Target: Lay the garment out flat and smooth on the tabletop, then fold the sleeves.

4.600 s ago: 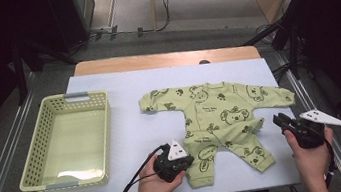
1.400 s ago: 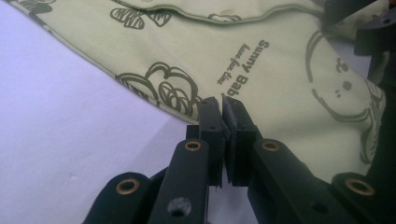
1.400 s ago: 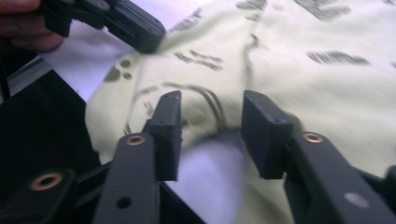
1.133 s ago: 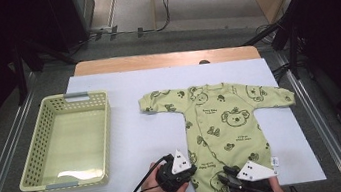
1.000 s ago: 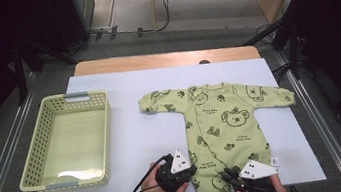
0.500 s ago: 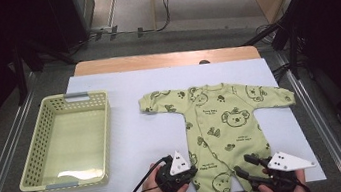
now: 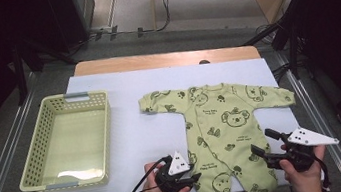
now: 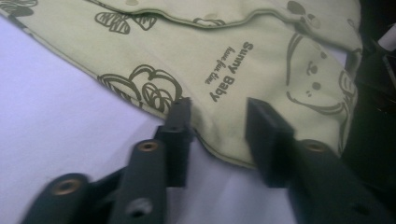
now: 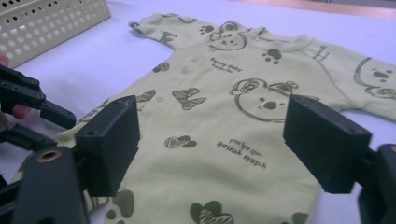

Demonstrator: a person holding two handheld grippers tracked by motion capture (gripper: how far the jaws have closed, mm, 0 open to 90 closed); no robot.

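Note:
A light green baby onesie (image 7: 223, 124) with bear prints lies spread flat on the white sheet (image 7: 128, 132), legs toward me. My left gripper (image 7: 195, 179) rests at the left leg's lower edge. In the left gripper view (image 8: 219, 116) its jaws stand apart with the leg's hem (image 8: 224, 156) lying loose between them; they have just been opening. My right gripper (image 7: 261, 142) hovers off the right leg's side. In its own view (image 9: 212, 135) its jaws are wide apart over the onesie (image 9: 233, 116), grip nothing, and have just been opening.
A pale green plastic basket (image 7: 65, 97) stands on the sheet at the left, also seen in the right gripper view (image 9: 46, 23). A wooden table edge (image 7: 163, 59) runs along the back. Metal rails (image 7: 311, 106) border both sides of the table.
My right gripper has let go of the onesie's lower end, moved right and slightly up, and opened wide. The left gripper has stayed in place and opened its jaws.

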